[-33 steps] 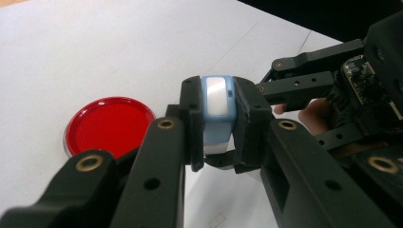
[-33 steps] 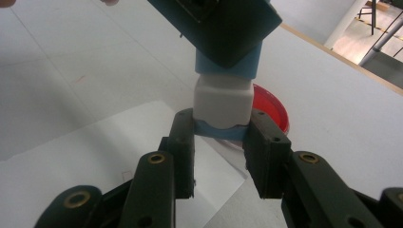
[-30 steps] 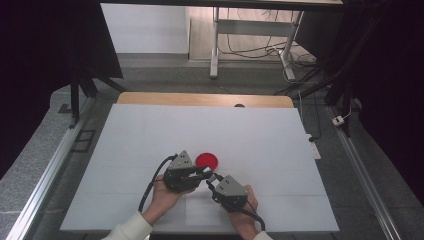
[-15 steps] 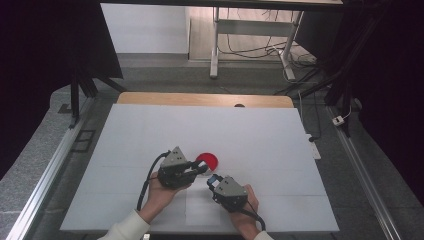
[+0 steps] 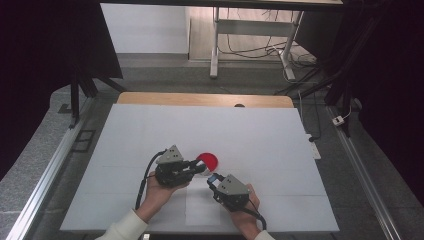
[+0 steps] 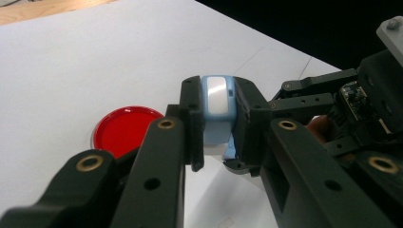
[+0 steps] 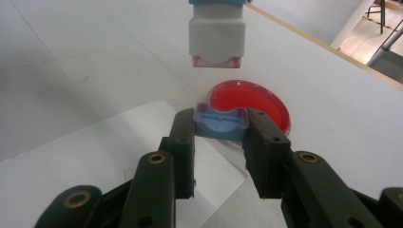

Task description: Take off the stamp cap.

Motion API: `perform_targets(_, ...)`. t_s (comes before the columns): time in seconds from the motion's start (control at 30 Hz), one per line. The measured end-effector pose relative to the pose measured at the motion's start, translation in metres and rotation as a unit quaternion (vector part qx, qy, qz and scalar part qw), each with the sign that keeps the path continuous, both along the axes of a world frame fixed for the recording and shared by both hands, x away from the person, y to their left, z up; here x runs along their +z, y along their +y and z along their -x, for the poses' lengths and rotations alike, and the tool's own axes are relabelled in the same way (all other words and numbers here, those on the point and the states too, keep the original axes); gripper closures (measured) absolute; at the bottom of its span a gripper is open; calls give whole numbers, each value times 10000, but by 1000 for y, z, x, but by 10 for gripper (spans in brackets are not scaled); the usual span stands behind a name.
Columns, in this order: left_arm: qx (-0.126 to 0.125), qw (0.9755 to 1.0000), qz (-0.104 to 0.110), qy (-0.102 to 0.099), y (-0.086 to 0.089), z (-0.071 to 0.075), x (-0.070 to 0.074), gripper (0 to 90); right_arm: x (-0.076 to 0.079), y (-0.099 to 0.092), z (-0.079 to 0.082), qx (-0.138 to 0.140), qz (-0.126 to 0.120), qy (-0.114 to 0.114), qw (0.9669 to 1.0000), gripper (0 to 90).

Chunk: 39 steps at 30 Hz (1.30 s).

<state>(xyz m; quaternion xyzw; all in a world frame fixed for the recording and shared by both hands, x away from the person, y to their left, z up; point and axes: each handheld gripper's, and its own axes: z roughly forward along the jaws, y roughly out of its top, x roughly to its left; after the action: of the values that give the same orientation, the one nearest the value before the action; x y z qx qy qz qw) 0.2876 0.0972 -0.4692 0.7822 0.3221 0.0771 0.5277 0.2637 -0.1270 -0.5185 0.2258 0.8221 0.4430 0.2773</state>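
Note:
My left gripper (image 6: 216,135) is shut on a light blue and white stamp body (image 6: 216,102), held off the table. In the right gripper view the same stamp body (image 7: 217,38) hangs above, its underside red. My right gripper (image 7: 221,137) is shut on a small blue cap (image 7: 222,122), just below the stamp. A round red dish (image 5: 210,160) lies on the white table right behind both gripper tips. From above, the left gripper (image 5: 200,167) and the right gripper (image 5: 212,179) point toward each other, tips close together.
A white sheet of paper (image 5: 200,207) lies on the table (image 5: 260,135) under the hands, near the front edge. A wooden strip (image 5: 200,99) runs along the far edge. Metal rails (image 5: 45,175) flank both sides.
The left gripper has shifted slightly to the left with the stamp body. The right gripper has stayed where it was.

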Motion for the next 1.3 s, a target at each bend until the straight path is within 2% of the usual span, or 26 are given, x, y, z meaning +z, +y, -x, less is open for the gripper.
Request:
perform_targets(0.27,-8,10000,-37,-4,0,0,0,758,-1,-4,-1,-35,2,56,10000,649)
perform_targets(0.5,-3,10000,-36,-12,0,0,0,758,0,-18,-3,-69,-39,204,9998,649)
perform_targets(0.73,-1,10000,-28,-18,1,-1,0,758,4,-41,-4,-178,-101,305,9993,648)
perform_targets(1.0,-37,10000,-39,-7,2,-1,0,758,10,-75,-3,-348,-290,402,9982,647)
perform_targets(1.3,-40,10000,-23,-4,4,-1,1,758,15,-109,1,-577,-295,333,9973,647)
